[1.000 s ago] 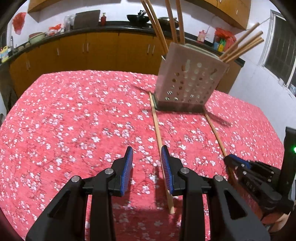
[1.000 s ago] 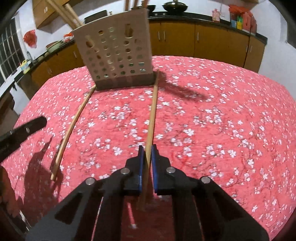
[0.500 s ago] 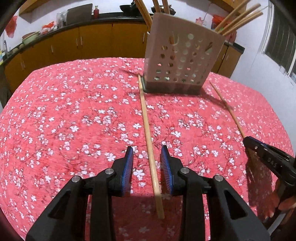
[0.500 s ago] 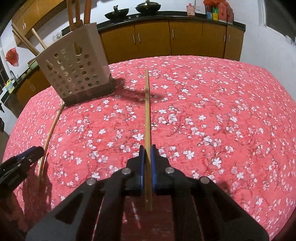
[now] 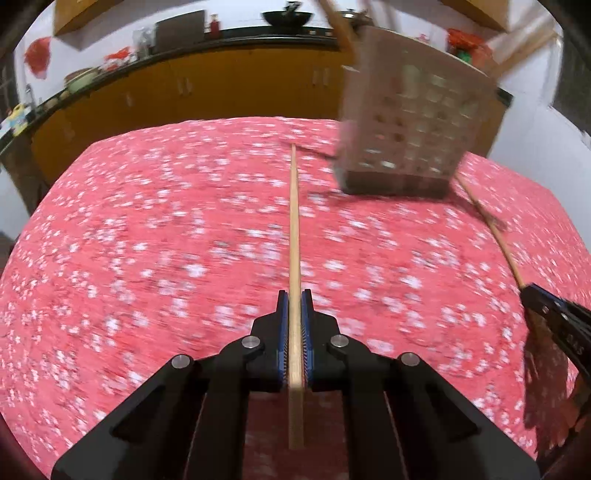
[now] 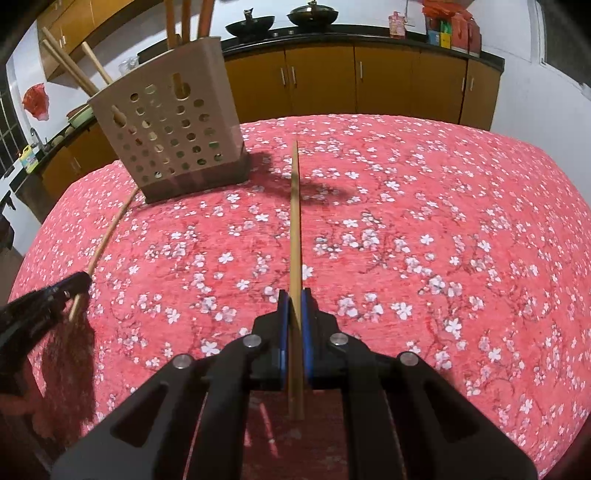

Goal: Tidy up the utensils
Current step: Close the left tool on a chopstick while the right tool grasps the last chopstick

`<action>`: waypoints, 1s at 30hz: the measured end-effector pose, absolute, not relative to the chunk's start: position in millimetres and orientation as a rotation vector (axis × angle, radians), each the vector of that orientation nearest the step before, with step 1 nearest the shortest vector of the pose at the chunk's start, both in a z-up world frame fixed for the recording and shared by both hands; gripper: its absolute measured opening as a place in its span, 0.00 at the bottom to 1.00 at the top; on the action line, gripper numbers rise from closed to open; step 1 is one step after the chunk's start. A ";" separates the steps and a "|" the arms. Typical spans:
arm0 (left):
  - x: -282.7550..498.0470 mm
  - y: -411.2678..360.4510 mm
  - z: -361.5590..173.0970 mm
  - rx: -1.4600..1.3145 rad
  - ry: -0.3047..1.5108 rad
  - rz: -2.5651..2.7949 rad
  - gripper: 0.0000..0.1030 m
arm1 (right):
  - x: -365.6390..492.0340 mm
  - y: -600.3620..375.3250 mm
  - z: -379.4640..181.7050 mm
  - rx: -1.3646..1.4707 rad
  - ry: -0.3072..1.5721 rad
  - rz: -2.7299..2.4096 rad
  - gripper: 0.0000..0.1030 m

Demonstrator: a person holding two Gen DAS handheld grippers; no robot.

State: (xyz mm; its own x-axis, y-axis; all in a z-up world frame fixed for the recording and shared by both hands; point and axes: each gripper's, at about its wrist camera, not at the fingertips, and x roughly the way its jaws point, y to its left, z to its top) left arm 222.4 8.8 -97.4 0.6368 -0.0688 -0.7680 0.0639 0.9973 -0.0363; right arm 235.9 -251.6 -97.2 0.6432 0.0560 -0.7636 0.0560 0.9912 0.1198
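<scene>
So on our left side, the left hand-held gripper is clamped on a long wooden chopstick, blue pads squeezing it from both sides. The stick runs straight forward from the jaws over the red flowered cloth on the desk, and its far tip ends just left of the perforated utensil holder. That view is pretty blurry, so we can't tell if the stick is touching the cloth or lifted off it.

The holder stands toward the back of the desk, between our two sticks, with several more chopsticks poking out of its top at different angles.

Over on the right, the right hand-held gripper is closed tight on a second chopstick, gripped near its back end. This one also points straight ahead, with its tip just right of the holder's base. In the right wrist view we catch the left gripper's stick running diagonally up toward the holder. Brown cabinets and a dark counter sit behind the desk.
</scene>
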 end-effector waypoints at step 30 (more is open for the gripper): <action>232.2 37.8 -95.9 -0.040 0.873 -0.064 0.09 | 255.9 -247.2 -101.6 0.096 0.864 0.002 0.09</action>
State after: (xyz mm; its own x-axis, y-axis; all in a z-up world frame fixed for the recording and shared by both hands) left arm 232.2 37.8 -95.9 0.6409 -0.0725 -0.7642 0.0395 0.9973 -0.0615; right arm 255.9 -247.2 -101.6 0.6498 0.0406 -0.7590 0.0375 0.9957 0.0853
